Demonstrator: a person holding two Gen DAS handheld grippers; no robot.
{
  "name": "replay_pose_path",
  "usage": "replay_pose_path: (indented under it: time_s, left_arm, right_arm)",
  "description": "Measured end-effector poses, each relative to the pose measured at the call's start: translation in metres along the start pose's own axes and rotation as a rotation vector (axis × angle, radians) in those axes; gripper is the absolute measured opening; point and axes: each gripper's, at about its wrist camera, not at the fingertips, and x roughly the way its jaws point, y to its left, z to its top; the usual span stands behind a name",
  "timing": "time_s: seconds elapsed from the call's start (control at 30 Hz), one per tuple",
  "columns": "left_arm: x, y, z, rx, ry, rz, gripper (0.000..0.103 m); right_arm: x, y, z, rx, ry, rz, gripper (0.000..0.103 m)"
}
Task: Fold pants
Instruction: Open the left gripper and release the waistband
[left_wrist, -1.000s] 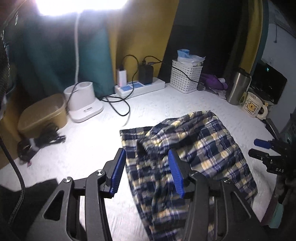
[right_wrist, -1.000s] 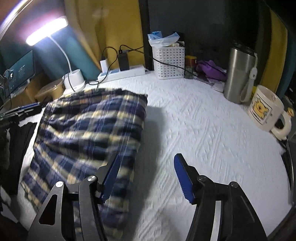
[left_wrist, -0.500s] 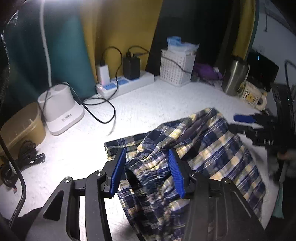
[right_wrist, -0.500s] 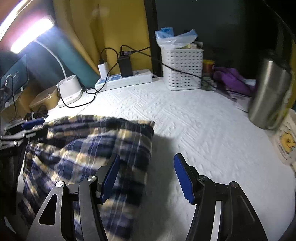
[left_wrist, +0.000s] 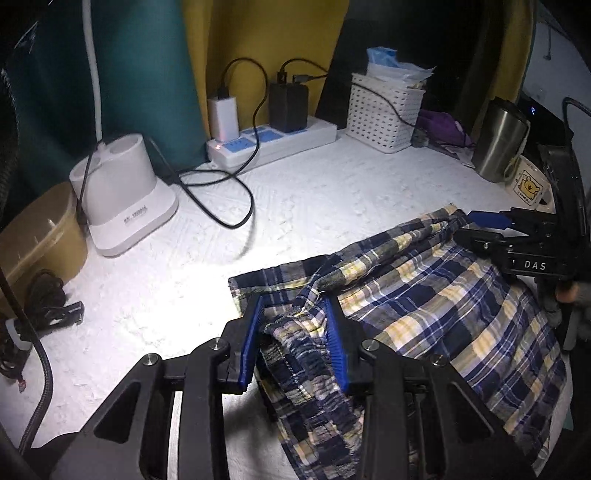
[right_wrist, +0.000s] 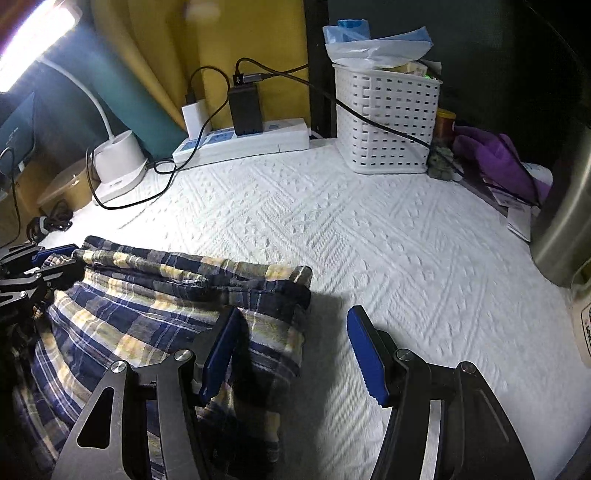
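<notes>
The blue, yellow and white plaid pants (left_wrist: 436, 306) lie bunched on the white textured cloth (left_wrist: 314, 199); they also show in the right wrist view (right_wrist: 155, 306). My left gripper (left_wrist: 295, 343) has its blue pads closing around the gathered elastic waistband, which fills the gap between them. My right gripper (right_wrist: 291, 350) is open, its left pad over the pants' right edge and its right pad over bare cloth. It appears in the left wrist view (left_wrist: 491, 225) at the pants' far corner.
At the back stand a white lamp base (left_wrist: 125, 192), a power strip (left_wrist: 273, 140) with chargers and loose black cables, a white basket (left_wrist: 384, 107), a steel tumbler (left_wrist: 498, 144) and a mug (left_wrist: 528, 184). A tan box (left_wrist: 33, 236) sits at left.
My left gripper moved forward and narrowed around the waistband. My right gripper moved in toward the pants' far right corner. The pants' top edge has bunched into a fold.
</notes>
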Motion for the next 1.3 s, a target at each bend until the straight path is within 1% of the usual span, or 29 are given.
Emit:
replay_pose_path:
  time_s: [0.1,0.17,0.23,0.33,0.37,0.4,0.47,0.6,0.73,0.8,0.9,0.97,1.03,1.07,1.1,1.17,1.2,1.3]
  left_arm:
    - [0.003,0.003,-0.002,-0.007,0.006,0.000,0.034]
    - [0.003,0.004,-0.002,-0.010,0.003,0.003,0.036]
    - [0.001,0.007,0.000,-0.025,0.004,0.005,0.036]
    - [-0.007,0.011,0.004,-0.070,-0.004,-0.016,0.038]
    - [-0.011,0.012,0.006,-0.084,-0.003,-0.018,0.042]
    - [-0.016,0.012,0.008,-0.096,-0.006,-0.018,0.050]
    - [-0.026,0.012,0.009,-0.105,-0.017,-0.006,0.054]
    - [-0.045,0.013,0.006,-0.137,-0.037,-0.018,0.056]
    - [-0.056,0.009,-0.004,-0.140,-0.036,-0.051,0.056]
    - [-0.054,0.006,-0.010,-0.139,-0.014,-0.078,0.057]
    - [-0.036,0.003,-0.020,-0.134,0.055,-0.044,0.057]
    - [-0.024,0.006,-0.025,-0.164,0.095,-0.052,0.057]
    - [-0.020,0.010,-0.026,-0.174,0.087,-0.056,0.057]
    - [-0.020,0.011,-0.026,-0.171,0.079,-0.056,0.060]
    - [-0.018,0.013,-0.026,-0.168,0.072,-0.052,0.065]
    - [-0.014,0.017,-0.028,-0.175,0.072,-0.038,0.075]
    - [-0.013,0.019,-0.028,-0.175,0.068,-0.036,0.077]
    - [-0.015,0.021,-0.027,-0.168,0.053,-0.015,0.077]
  right_arm:
    - [0.006,-0.001,0.001,0.002,-0.010,0.008,0.062]
    - [0.006,-0.006,0.002,0.031,-0.015,0.016,0.062]
    - [0.004,-0.006,0.004,0.037,-0.030,-0.004,0.062]
    - [-0.001,-0.004,0.006,0.031,-0.045,-0.039,0.062]
    - [-0.006,-0.003,0.007,0.036,-0.056,-0.052,0.062]
    - [-0.008,-0.003,0.008,0.039,-0.061,-0.058,0.062]
    - [-0.017,-0.004,0.009,0.049,-0.072,-0.068,0.062]
    - [-0.036,-0.006,0.006,0.064,-0.089,-0.071,0.062]
    - [-0.049,-0.006,-0.003,0.068,-0.084,-0.051,0.062]
    - [-0.052,-0.004,-0.008,0.069,-0.078,-0.034,0.062]
    - [-0.052,-0.001,-0.016,0.076,-0.059,-0.009,0.062]
    - [-0.048,0.003,-0.022,0.072,-0.037,0.002,0.062]
    - [-0.044,0.006,-0.027,0.067,-0.024,0.002,0.062]
    - [-0.042,0.007,-0.030,0.068,-0.018,0.003,0.062]
    - [-0.040,0.007,-0.032,0.064,-0.015,-0.006,0.062]
    - [-0.033,0.008,-0.037,0.035,-0.004,-0.074,0.062]
    - [-0.032,0.005,-0.038,0.042,-0.005,-0.069,0.062]
    - [-0.033,0.001,-0.039,0.053,-0.015,-0.082,0.062]
